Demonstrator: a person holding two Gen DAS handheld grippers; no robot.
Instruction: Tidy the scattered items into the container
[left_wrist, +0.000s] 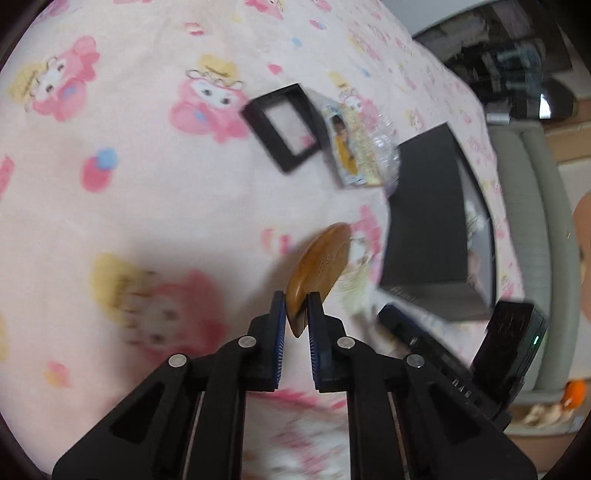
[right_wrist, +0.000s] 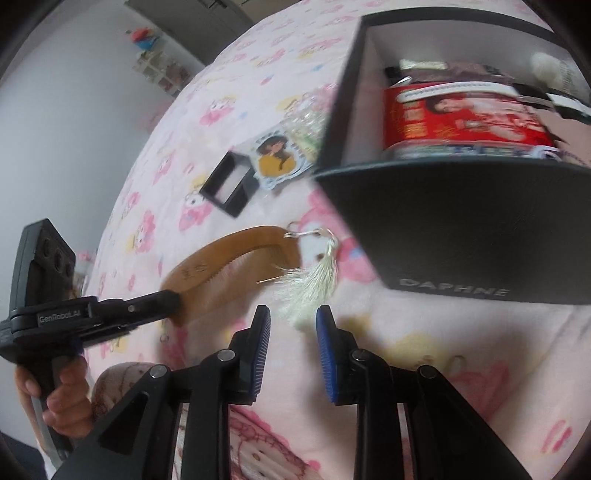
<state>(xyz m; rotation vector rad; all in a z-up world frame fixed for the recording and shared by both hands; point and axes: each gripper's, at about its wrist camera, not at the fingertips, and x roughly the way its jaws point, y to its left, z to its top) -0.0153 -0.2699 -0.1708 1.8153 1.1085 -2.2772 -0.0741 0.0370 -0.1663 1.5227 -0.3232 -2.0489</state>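
A brown wooden comb (left_wrist: 317, 266) is pinched at one end by my left gripper (left_wrist: 295, 299), which is shut on it above the pink cartoon bedsheet. In the right wrist view the comb (right_wrist: 236, 254) hangs level from the left gripper (right_wrist: 173, 299), with a cream tassel (right_wrist: 314, 284) dangling from a ring at its far end. My right gripper (right_wrist: 293, 314) is open; the tassel's tip hangs near its fingertips and the pads press on nothing. The black container box (right_wrist: 461, 221) stands to the right with several items inside, among them a red packet (right_wrist: 461, 118).
A small black frame (left_wrist: 284, 125) and a cartoon sticker card (left_wrist: 351, 147) in clear wrap lie on the sheet beyond the comb, left of the box (left_wrist: 424, 221). A hand (right_wrist: 70, 398) grips the left gripper's handle. The bed's edge and a grey cushion (left_wrist: 524, 221) lie past the box.
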